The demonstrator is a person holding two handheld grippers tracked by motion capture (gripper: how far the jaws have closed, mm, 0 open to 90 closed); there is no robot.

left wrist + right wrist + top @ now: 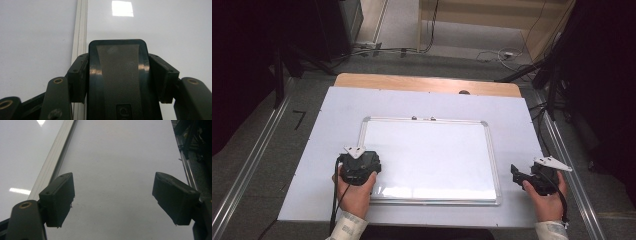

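White sheet covers the table [312,165], a whiteboard [432,155] at its middle. Left gripper [117,72] is clamped on an eraser [117,82], long axis running away from the hand, over the board's left frame. Right gripper [120,197], jaws apart and empty, sits off the board's right edge; the left one is nearer.

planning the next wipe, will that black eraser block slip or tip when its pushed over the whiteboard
The eraser looks rigid, with a hard glossy shell, so it probably won't flex. The left gripper has it clamped on both flanks, so tipping seems unlikely. The whiteboard is glossy enough to mirror a lamp, so it should glide easily.
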